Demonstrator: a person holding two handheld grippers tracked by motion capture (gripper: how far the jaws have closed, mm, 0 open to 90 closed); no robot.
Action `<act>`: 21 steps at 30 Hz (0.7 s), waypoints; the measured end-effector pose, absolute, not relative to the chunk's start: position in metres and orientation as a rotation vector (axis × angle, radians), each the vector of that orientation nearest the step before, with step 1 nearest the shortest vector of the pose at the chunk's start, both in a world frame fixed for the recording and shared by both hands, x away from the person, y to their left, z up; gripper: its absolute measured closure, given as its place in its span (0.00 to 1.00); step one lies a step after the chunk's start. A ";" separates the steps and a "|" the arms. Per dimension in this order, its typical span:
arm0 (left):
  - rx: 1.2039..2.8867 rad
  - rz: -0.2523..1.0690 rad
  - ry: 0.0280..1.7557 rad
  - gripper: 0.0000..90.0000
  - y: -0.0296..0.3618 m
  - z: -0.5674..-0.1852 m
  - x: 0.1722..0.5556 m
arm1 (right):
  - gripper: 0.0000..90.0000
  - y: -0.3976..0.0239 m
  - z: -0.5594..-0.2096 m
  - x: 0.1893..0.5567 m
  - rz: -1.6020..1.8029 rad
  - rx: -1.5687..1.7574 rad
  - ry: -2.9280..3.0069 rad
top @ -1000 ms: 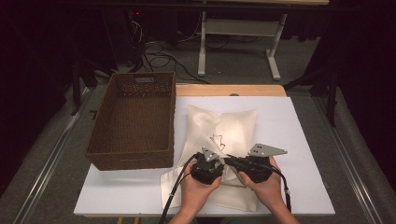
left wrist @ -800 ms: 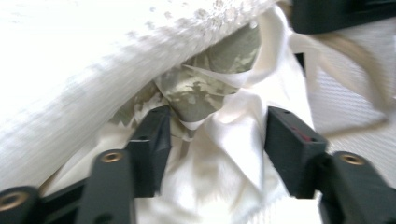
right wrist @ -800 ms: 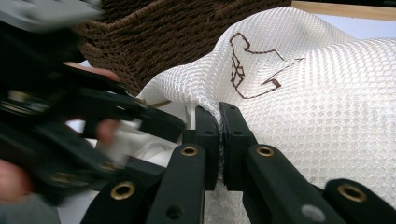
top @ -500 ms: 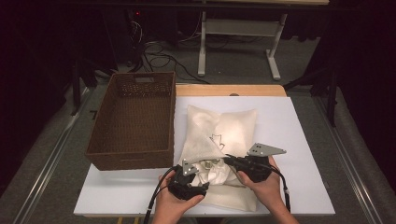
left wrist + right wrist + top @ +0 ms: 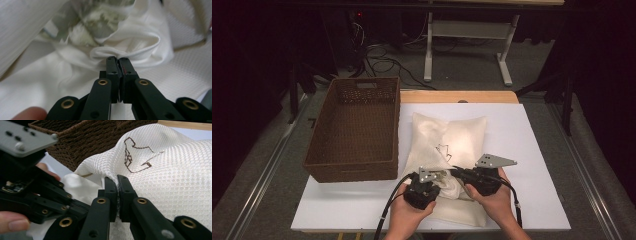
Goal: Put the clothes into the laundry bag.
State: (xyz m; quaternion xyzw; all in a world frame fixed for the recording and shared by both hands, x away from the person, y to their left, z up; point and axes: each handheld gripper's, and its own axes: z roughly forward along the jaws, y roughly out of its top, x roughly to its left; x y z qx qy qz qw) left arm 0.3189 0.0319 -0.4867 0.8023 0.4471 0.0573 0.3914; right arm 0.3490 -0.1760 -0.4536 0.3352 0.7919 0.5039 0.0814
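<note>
- Left gripper (image 5: 119, 60): jaws have just closed, now pinching a fold of the white inner cloth (image 5: 130, 47).
- Right gripper (image 5: 117, 178): jaws clamped on the mesh pillowcase (image 5: 175, 170) edge.
- Pillowcase lies on the bench (image 5: 537, 130), beside the wicker basket (image 5: 354, 125); left hand has returned from the near edge; stuffing can proceed.

Overhead forward-down; tong cameras close

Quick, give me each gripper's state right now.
Left gripper: just closed, shut on the white cloth.
Right gripper: shut on the mesh pillow cover.
</note>
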 end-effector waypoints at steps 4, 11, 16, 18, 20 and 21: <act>1.984 0.115 1.138 0.97 0.018 -0.485 0.336 | 0.98 -0.175 -0.453 0.348 1.506 0.997 2.369; 1.945 0.185 1.202 0.97 0.006 -0.506 0.357 | 0.98 -0.175 -0.456 0.349 1.479 1.008 2.380; 1.945 0.185 1.128 0.84 0.019 -0.493 0.342 | 0.98 -0.176 -0.458 0.349 1.462 1.015 2.382; 1.941 0.203 1.094 0.72 0.029 -0.486 0.333 | 0.98 -0.176 -0.458 0.349 1.464 1.017 2.379; 1.933 0.227 1.052 0.64 0.047 -0.477 0.322 | 0.98 -0.177 -0.457 0.350 1.462 1.010 2.380; 1.923 0.237 1.054 0.60 0.054 -0.474 0.318 | 0.98 -0.177 -0.457 0.350 1.464 1.014 2.381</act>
